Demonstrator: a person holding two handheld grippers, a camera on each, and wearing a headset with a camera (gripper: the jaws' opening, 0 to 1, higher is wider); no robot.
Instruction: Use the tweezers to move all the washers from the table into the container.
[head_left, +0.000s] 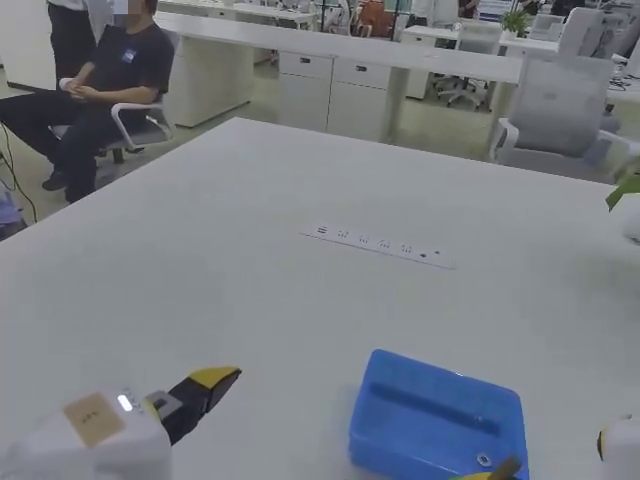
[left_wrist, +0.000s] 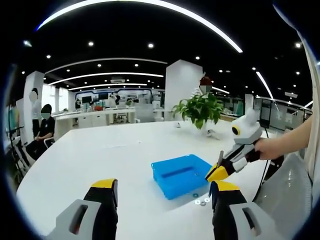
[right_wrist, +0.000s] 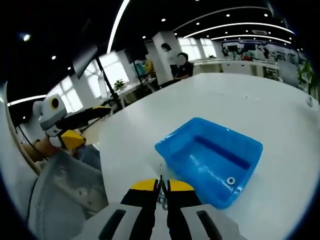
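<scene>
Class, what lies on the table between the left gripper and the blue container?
Nothing: in the head view the white table is bare between the left gripper and the blue container.

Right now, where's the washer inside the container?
Right gripper view: the washer lies on the container floor near its lower-right corner, right of the tweezers the right gripper holds.

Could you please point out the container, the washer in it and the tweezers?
container (right_wrist: 210, 152): right gripper view, bare floor inside.
washer (right_wrist: 230, 180): right gripper view, its metal ring.
tweezers (left_wrist: 220, 156): left gripper view, exposed upper shaft.
</scene>
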